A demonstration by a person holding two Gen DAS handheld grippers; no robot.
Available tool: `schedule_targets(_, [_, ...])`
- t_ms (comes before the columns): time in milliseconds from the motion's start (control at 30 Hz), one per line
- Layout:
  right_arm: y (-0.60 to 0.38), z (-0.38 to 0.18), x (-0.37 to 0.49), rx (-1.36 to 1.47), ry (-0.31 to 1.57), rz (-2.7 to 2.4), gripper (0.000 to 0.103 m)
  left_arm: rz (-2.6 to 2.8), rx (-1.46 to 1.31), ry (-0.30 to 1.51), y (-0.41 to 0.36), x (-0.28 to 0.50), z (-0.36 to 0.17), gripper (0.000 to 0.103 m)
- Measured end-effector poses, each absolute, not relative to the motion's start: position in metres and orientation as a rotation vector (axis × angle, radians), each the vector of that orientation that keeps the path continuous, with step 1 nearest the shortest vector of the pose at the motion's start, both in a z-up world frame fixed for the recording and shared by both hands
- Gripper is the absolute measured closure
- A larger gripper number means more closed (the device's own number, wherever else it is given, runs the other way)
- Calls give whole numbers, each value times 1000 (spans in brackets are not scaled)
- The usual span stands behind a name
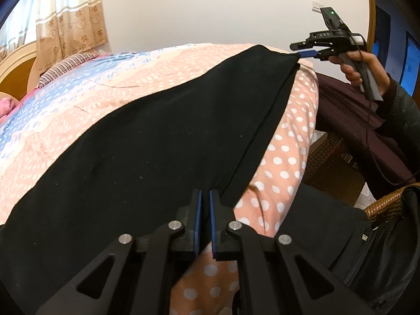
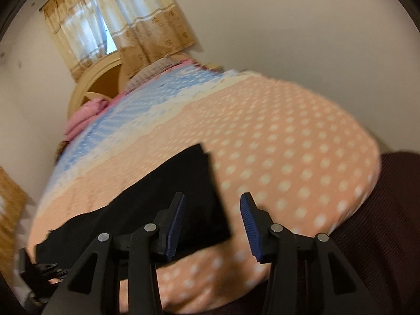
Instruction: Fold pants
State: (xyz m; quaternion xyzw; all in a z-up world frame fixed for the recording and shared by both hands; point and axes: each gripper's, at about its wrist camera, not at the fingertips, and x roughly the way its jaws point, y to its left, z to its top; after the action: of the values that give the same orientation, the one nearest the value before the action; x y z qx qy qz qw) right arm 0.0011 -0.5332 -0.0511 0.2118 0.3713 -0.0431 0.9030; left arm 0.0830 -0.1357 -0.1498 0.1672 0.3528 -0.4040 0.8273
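Item one, the black pants (image 1: 147,141): laid flat across the bed (image 1: 286,155), a long dark panel running from its near edge away toward the far corner, with a seamed edge facing the bed's side; I judge they are stretched out this way so a clean fold line can be set. Item two, my left gripper (image 1: 205,220): blue pads nearly together with only a thin gap, at the near corner of the pants; the cloth seems to run between the pads, though I cannot tell for certain that it is pinched. Item three, my right gripper (image 2: 213,225): jaws spread wide, holding nothing, poised above the end of the pants (image 2: 162,197) with one pad over the cloth and the other over bare bedding; in the left view its tip sits right at the far corner of the fabric, placed, I judge, to take that corner. Item four, surface: a soft quilt, peach with white dots, giving way to blue and white bands toward the headboard (image 2: 92,97). Item five, room: pale wall, patterned curtains (image 2: 126,31) over a window, a pink bundle (image 2: 84,115) near the pillows, a wicker basket (image 1: 383,204) beside the bed.
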Motion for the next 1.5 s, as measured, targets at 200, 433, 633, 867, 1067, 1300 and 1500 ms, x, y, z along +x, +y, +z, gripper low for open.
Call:
schedule_targets(200, [-508,-55,4,315,763,-109,95,-867,345,730,-131,80,-144,99])
schedule_targets(433, [-504,-47,-3,241,738,-145,95,-915,315,725,-127,77,-144,99])
schedule_targets(633, [-516,-53,-8,280,740,-161,96,-884,296,731,-120,80,-149,99])
schedule_targets(867, [-524,-69,-6,275,779,-188,96,-874,219,736,-109,88,-149,99])
schedule_targets(1067, [-514,-55,-9,199,770,-229,62,-845,236,713,-108,86,-148,88])
schedule_targets(1300, [-450,-21,-19,55,641,-209,54,-822,207,698,-103,86,-146,65])
schedule_targets(1500, [-340,-61,2,-21,745,160,54,-851,194,745,-106,84,-158,62])
